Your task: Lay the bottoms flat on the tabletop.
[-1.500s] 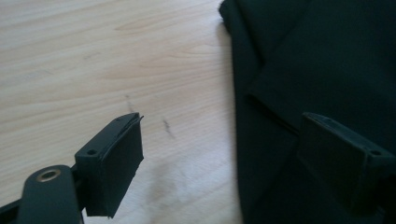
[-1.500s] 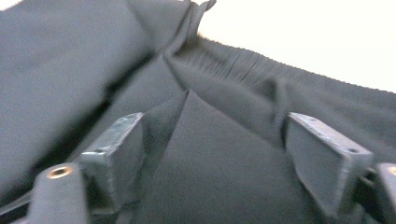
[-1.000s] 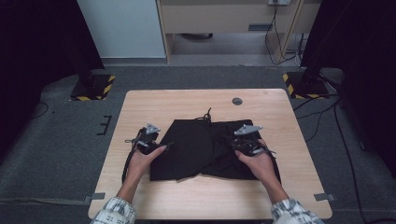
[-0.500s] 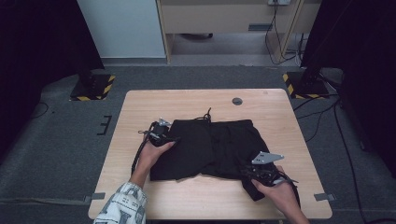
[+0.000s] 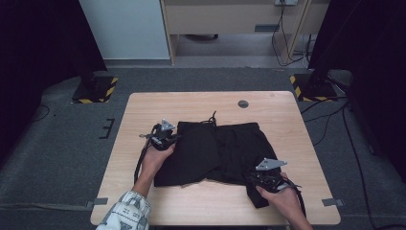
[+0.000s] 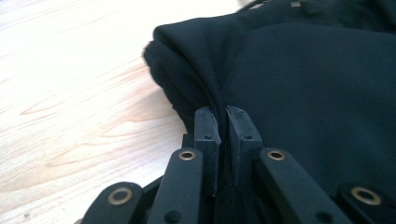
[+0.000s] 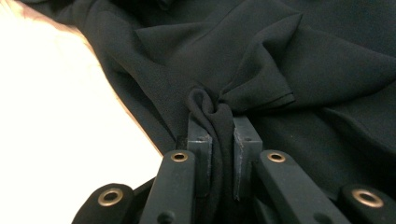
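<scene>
Left gripper [image 6: 223, 116] pinches the soft black shorts [image 5: 220, 148]; right gripper [image 7: 223, 123] clamps a bunched, matte fold over the pale woodgrain desk [image 5: 191, 103].

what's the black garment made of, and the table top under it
The black garment looks like a thin woven fabric with a matte finish, possibly a light synthetic or cotton: it bunches into soft, sharp-edged folds where the right gripper pinches it. The table top looks like pale wood or a wood-look laminate, smooth, with visible grain lines; which one cannot be told.
</scene>
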`<state>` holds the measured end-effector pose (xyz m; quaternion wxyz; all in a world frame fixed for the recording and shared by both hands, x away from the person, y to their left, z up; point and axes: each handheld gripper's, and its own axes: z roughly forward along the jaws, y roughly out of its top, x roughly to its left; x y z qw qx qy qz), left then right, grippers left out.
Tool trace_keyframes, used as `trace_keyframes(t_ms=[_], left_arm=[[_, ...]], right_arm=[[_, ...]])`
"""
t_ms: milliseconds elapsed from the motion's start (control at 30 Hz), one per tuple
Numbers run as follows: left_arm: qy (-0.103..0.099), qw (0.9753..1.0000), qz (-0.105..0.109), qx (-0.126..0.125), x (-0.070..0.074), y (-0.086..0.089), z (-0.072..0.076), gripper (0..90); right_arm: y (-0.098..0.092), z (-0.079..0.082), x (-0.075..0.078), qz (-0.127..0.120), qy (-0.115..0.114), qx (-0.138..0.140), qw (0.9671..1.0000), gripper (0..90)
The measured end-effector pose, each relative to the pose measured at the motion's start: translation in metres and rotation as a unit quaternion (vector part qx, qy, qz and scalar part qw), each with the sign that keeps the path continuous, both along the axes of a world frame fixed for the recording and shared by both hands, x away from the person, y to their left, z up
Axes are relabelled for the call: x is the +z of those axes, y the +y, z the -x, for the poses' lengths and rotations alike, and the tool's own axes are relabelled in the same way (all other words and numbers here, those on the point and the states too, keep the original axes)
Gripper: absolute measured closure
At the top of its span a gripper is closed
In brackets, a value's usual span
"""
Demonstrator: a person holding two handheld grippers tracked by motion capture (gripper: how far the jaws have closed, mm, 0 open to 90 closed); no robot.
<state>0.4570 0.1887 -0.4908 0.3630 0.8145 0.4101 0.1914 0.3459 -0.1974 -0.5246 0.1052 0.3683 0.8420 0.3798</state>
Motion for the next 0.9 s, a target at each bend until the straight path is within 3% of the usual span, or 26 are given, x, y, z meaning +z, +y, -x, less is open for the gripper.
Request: trace_keyframes(t_ms=[133, 233, 367, 533, 633, 700, 767, 833, 867, 900], left_arm=[[-0.012, 0.9997, 0.012, -0.016, 0.002, 0.002, 0.017, 82.3], [-0.022, 0.9996, 0.002, -0.017, 0.003, 0.004, 0.022, 82.5], [-0.020, 0.9997, -0.014, 0.000, 0.005, 0.012, 0.012, 82.5], [-0.011, 0.9984, -0.040, 0.040, 0.004, 0.017, -0.024, 78.3], [-0.015, 0.9984, -0.029, 0.046, 0.002, 0.019, -0.028, 74.7], [-0.028, 0.9989, -0.023, 0.031, -0.001, 0.019, -0.031, 63.5], [-0.028, 0.9991, -0.022, 0.022, -0.003, 0.018, -0.033, 47.4], [-0.024, 0.9991, -0.027, 0.019, -0.008, 0.015, -0.036, 45.5], [-0.018, 0.9990, -0.029, 0.030, -0.013, 0.013, -0.041, 43.3], [-0.011, 0.9990, -0.026, 0.035, -0.014, 0.011, -0.042, 46.5]], right_arm=[[0.000, -0.001, -0.001, -0.005, 0.000, -0.005, 1.0000, 81.0], [0.002, -0.002, -0.002, -0.009, 0.000, -0.007, 0.9999, 81.1], [0.008, -0.005, -0.003, -0.017, 0.003, -0.007, 0.9998, 81.5], [0.030, -0.001, -0.002, -0.015, 0.005, 0.017, 0.9997, 81.2], [0.038, 0.002, -0.002, -0.008, -0.001, 0.030, 0.9995, 80.8], [0.044, 0.004, -0.002, -0.006, -0.003, 0.036, 0.9993, 78.2], [0.045, 0.004, -0.001, -0.007, 0.000, 0.035, 0.9994, 73.3], [0.045, 0.004, 0.000, -0.004, 0.001, 0.033, 0.9994, 69.9], [0.044, 0.003, 0.003, 0.007, -0.003, 0.024, 0.9997, 65.3], [0.043, 0.003, 0.002, 0.007, -0.003, 0.021, 0.9997, 64.8]])
